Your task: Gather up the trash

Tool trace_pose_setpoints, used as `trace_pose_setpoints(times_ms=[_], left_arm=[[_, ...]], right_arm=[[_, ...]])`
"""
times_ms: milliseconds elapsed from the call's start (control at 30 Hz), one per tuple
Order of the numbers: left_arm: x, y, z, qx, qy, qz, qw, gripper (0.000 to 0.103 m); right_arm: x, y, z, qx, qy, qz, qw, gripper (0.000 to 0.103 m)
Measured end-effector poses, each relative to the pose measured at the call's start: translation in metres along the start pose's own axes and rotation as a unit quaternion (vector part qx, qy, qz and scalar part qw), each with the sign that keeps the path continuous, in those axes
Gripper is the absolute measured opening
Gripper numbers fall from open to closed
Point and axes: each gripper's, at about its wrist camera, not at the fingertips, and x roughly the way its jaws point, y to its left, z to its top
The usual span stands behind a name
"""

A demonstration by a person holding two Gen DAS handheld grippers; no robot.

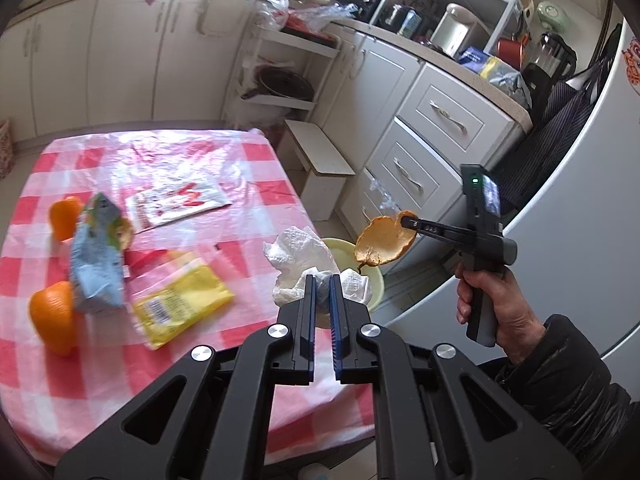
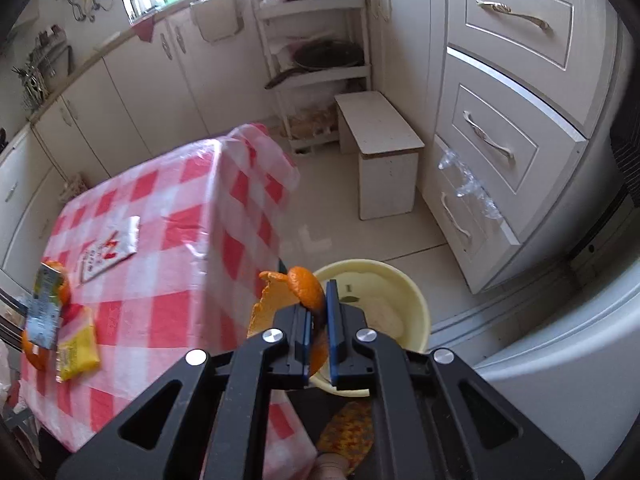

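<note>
Here, left gripper [image 1: 323, 282] pinching crumpled white tissue [image 1: 298, 258], right gripper [image 2: 319, 292] clamping curled orange peel [image 2: 304, 286], round yellow bin [image 2: 404, 280] below.

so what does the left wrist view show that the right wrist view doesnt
Only the left wrist view: the left gripper shut on a crumpled paper towel, and the person's hand holding the right tool. Only the right wrist view: a patterned slipper on the floor. Both: the orange peel clamped in the right gripper, the yellow bowl, the checkered tablecloth and yellow packet.

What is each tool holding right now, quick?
Left tool: closed on a crumpled paper towel.
Right tool: closed on an orange peel.
</note>
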Motion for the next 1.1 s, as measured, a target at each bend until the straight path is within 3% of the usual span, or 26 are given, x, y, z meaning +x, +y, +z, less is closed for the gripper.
trace_pose_setpoints(times_ms=[167,233,267,367,567,633,733,833,900,1000,1100], left_arm=[[0.055,-0.022,0.012,0.010,0.031,-0.022,0.9992,0.006],[0.078,-0.031,0.017,0.014,0.043,-0.027,0.9986,0.006],[0.092,-0.037,0.020,0.017,0.050,-0.030,0.9982,0.006],[0.138,-0.052,0.023,0.025,0.074,-0.039,0.9962,0.006],[0.243,-0.083,0.025,0.036,0.131,-0.042,0.9898,0.007],[0.279,-0.087,0.026,0.030,0.156,-0.037,0.9866,0.007],[0.321,-0.084,0.027,0.006,0.196,-0.028,0.9801,0.020],[0.310,-0.081,0.033,-0.008,0.179,-0.031,0.9833,0.041],[0.286,-0.081,0.035,-0.003,0.155,-0.027,0.9875,0.047],[0.228,-0.072,0.035,0.003,0.113,-0.017,0.9934,0.054],[0.155,-0.049,0.024,-0.011,0.064,0.012,0.9978,0.074]], right_arm=[[0.044,-0.036,0.001,0.027,0.052,-0.008,0.998,0.010],[0.063,-0.047,0.003,0.047,0.079,0.010,0.996,0.018],[0.066,-0.052,0.006,0.063,0.083,0.014,0.994,0.029],[0.049,-0.061,0.022,0.108,0.046,0.041,0.992,0.039],[-0.041,-0.068,0.048,0.140,-0.116,0.075,0.981,0.064],[-0.050,-0.068,0.050,0.142,-0.137,0.081,0.977,0.065],[-0.048,-0.066,0.051,0.143,-0.132,0.086,0.977,0.065],[-0.049,-0.066,0.051,0.143,-0.132,0.085,0.977,0.065],[-0.054,-0.063,0.053,0.143,-0.146,0.083,0.975,0.065],[-0.056,-0.051,0.059,0.142,-0.162,0.083,0.973,0.066],[-0.059,-0.032,0.059,0.122,-0.170,0.084,0.974,0.070]])
